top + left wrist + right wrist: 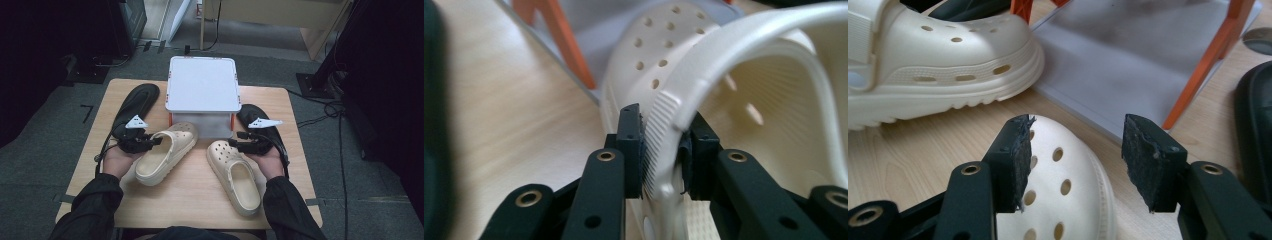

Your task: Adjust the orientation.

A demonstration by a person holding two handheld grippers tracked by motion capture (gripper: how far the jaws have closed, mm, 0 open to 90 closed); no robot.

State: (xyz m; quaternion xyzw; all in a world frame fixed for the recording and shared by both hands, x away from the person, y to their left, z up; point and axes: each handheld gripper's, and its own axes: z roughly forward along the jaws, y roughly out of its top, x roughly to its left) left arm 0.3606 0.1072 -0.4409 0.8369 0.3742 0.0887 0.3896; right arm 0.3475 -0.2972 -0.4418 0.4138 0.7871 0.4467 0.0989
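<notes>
Left gripper [663, 150] is clamped on the left cream perforated foam clog's [166, 151] rim; right gripper [1073, 165], jaws apart over the right cream clog's [1063, 185] toe, should close squarely before lifting

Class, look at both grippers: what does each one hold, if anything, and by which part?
The left gripper is clamped on the left clog by its side wall at the strap. The right gripper holds nothing; its jaws stand open over the right clog's toe.

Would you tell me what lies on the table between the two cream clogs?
Nothing: in the high view, bare wooden table separates the left clog from the right clog. The box stands beyond the gap, not in it.
</notes>
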